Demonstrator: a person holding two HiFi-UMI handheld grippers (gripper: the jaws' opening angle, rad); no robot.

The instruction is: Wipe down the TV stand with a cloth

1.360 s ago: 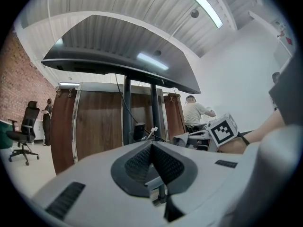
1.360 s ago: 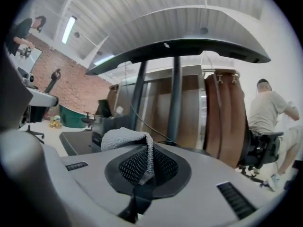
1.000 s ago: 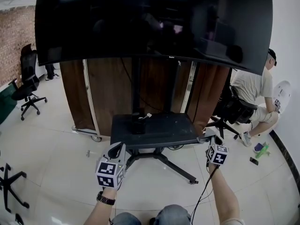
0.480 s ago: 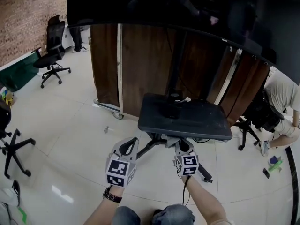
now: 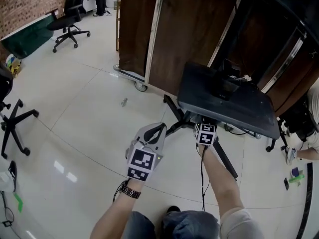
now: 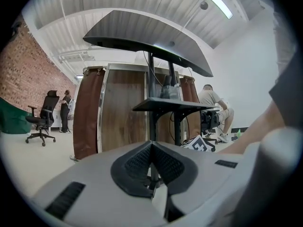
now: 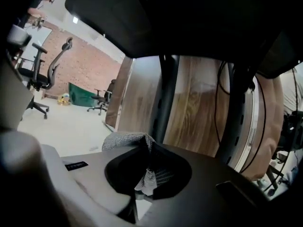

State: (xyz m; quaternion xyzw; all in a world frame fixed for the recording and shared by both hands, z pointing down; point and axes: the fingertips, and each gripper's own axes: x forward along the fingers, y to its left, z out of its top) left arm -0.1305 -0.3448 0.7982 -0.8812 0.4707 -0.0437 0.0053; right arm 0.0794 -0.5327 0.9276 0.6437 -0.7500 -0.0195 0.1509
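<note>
Right gripper view: cloth (image 7: pixel 124 139) clamped in claw (image 7: pixel 147 151).

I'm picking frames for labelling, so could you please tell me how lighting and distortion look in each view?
Head view: evenly lit, fisheye bends the edges, and lamp glare streaks the glossy floor. Left gripper view: bright, with a round black vignette, and the left tool looms large and soft. Right gripper view: dim under the shelf; the right tool is dark, but its cloth is still readable.
</note>
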